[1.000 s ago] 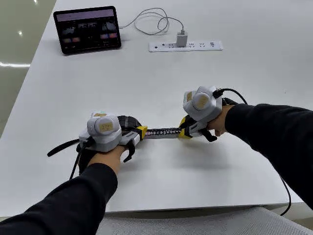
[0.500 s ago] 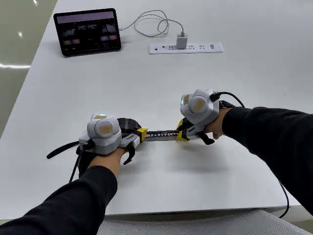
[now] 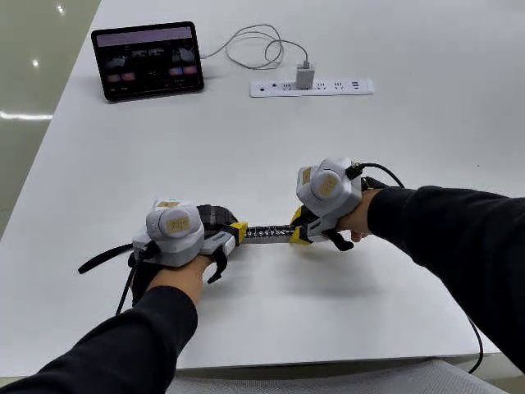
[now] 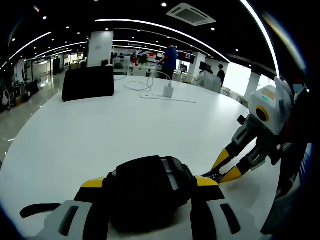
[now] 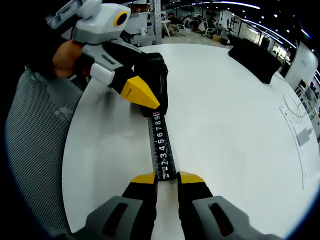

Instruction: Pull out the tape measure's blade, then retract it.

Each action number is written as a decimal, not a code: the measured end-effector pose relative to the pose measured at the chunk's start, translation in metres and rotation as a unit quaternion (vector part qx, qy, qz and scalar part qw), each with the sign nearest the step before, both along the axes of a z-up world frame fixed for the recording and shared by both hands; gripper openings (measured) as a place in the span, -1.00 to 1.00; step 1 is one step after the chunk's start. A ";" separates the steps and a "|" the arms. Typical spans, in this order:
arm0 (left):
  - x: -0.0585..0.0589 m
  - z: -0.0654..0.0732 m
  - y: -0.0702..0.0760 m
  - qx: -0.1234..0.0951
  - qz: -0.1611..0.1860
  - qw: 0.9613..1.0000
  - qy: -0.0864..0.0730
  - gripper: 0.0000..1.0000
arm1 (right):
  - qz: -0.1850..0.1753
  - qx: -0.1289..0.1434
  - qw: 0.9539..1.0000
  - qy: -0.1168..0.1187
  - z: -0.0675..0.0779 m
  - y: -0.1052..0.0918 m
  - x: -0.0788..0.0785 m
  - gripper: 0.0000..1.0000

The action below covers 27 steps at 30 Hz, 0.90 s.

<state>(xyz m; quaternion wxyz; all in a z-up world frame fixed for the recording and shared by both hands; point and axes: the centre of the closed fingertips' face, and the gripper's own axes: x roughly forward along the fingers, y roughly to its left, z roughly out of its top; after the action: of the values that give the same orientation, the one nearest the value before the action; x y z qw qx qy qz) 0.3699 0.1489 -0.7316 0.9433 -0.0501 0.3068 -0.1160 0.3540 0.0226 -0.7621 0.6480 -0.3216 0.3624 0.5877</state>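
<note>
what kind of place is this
Likely a large open-plan office or lab: a white worktable with a tablet and power strip, plus strip ceiling lights and a ceiling air vent in the left gripper view.

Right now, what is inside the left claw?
The black tape measure case sits between the left claw's yellow tips. Its blade runs out to the right claw. The case's underside is hidden.
</note>
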 end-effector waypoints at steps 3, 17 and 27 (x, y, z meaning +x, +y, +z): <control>0.000 0.000 0.000 -0.001 0.000 1.000 0.000 0.25 | -0.005 0.004 1.000 0.003 0.000 0.002 0.000 -0.79; 0.000 0.000 0.000 -0.008 -0.003 1.000 0.004 0.24 | 0.001 0.008 1.000 0.000 0.000 0.020 -0.002 -0.79; -0.001 0.001 0.000 -0.007 -0.003 1.000 0.004 0.24 | 0.002 0.016 1.000 -0.001 0.000 0.028 -0.003 -0.79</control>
<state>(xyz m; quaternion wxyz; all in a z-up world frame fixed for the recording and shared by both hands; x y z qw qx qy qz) 0.3693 0.1494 -0.7308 0.9416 -0.0558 0.3095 -0.1205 0.3512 0.0504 -0.7621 0.6526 -0.3123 0.3516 0.5941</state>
